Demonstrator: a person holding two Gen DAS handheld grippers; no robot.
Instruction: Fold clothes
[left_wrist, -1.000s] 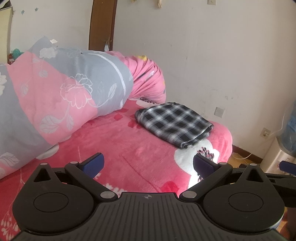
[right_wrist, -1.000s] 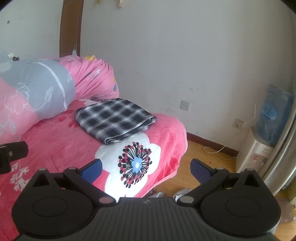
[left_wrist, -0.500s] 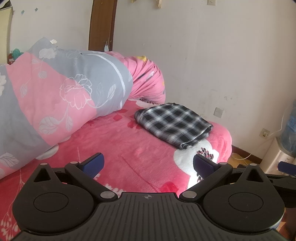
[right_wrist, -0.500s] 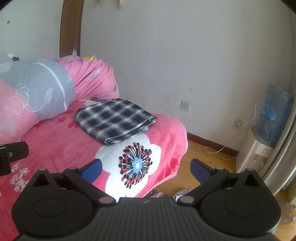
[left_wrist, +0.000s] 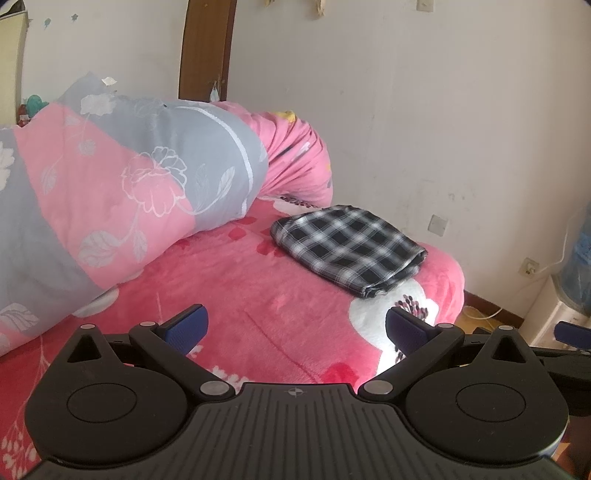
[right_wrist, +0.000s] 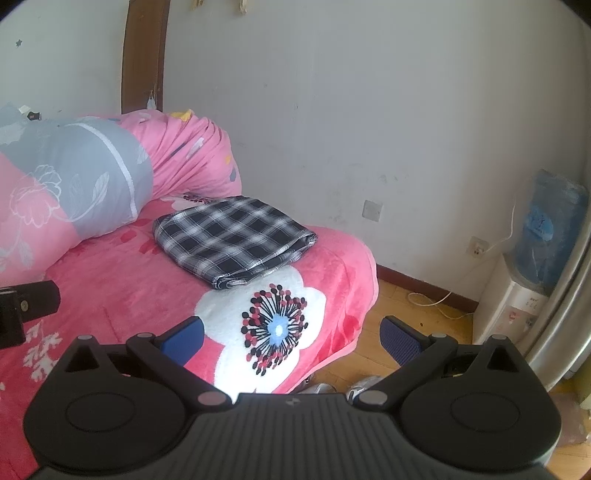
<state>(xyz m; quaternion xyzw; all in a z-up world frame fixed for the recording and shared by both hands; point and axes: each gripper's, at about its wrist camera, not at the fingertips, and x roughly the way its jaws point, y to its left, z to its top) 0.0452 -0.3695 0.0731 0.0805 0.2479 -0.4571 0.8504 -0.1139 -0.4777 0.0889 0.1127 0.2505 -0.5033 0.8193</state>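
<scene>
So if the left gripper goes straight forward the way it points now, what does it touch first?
Probably the pink blanket on the bed, a little short of the folded plaid garment. The left gripper is open and empty, and nothing stands between its fingers and the blanket, though depth is hard to judge.

A rolled quilt lies at ten o'clock on the pink blanket; a water dispenser stands at three.

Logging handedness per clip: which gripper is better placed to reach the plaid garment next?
Probably right. From the right gripper the garment lies nearer and more central; from the left gripper it sits farther, off to the right. Both are open and empty.
</scene>
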